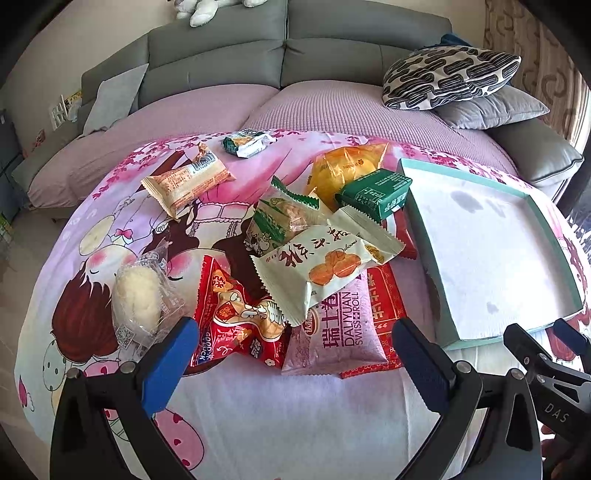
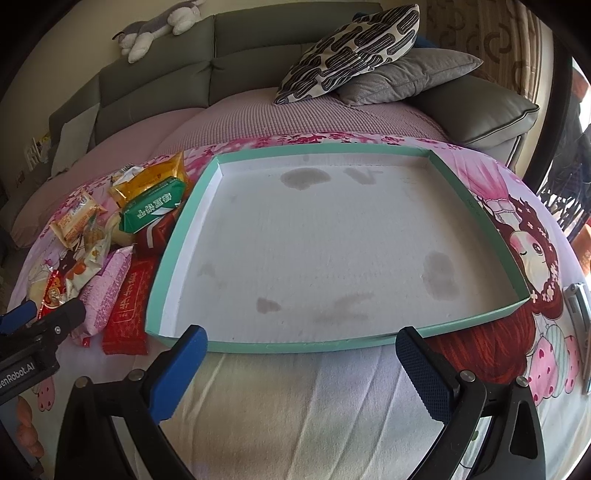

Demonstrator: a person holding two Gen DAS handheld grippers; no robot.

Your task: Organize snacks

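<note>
A home living room is shown. A large grey sectional sofa [image 1: 280, 48] is seen across the back of both views, its seat covered by a lilac quilted throw [image 1: 332, 107]. A black-and-white patterned cushion [image 1: 450, 75] is propped on a grey cushion [image 1: 495, 109] at the right end, and a plush toy [image 2: 159, 27] is laid along the top of the backrest. In front of the sofa a surface is draped with a pink cartoon-printed cloth [image 1: 122, 236], of the kind used as household bedding. A patterned curtain [image 1: 535, 48] is visible at the right edge, lit by daylight. Packaged snacks [image 1: 314, 258] are scattered on the cloth.
</note>
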